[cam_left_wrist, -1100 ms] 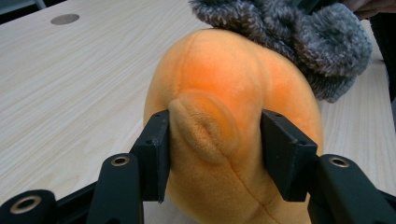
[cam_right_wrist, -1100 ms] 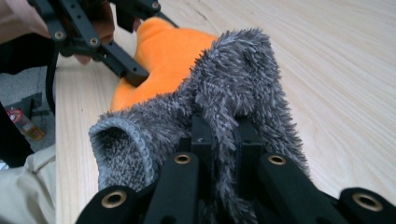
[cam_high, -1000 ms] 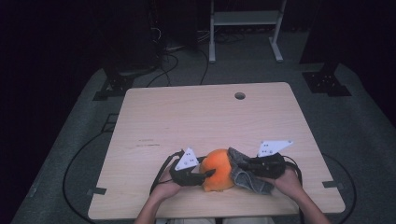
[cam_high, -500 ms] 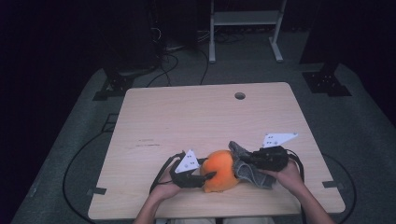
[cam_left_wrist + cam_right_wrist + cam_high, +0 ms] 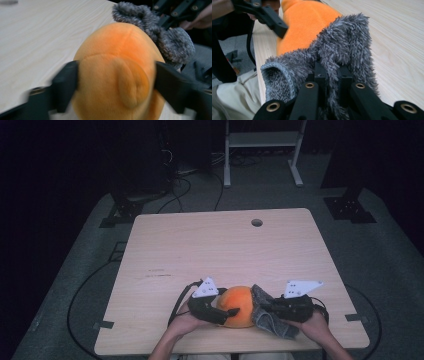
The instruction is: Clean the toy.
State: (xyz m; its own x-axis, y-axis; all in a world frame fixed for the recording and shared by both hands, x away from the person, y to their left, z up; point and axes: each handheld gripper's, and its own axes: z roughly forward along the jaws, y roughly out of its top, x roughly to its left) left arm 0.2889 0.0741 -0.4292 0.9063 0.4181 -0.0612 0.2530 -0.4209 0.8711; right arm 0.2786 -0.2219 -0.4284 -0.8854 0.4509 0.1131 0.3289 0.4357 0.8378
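Tabletop (image 5: pixel 220 250), pale wood, mostly bare; all action at the near edge. Orange plush toy (image 5: pixel 239 306) sits there between both hands, grey fuzzy sock (image 5: pixel 267 316) touching its right side.

Left gripper (image 5: pixel 226 311): jaws have just been opening, now standing either side of the orange plush toy (image 5: pixel 117 75). The toy sits between them, but motion blur in the left gripper view hides whether the pads still press; looks more like a loosened straddle than a grip.

Right gripper (image 5: pixel 272 309): jaws closed tight on a fold of the grey fuzzy sock (image 5: pixel 332 62), pile bunched between them.

Risks, as judgement: with the left side loosening, a pull on the sock could drag or roll the toy toward the near edge and off. The pinch holds only a fold, so the sock could slip out.

Hard to tell: what the toy is (face unseen), whether the sock is over part of the toy or only against it, sock's far end hidden behind the right hand.
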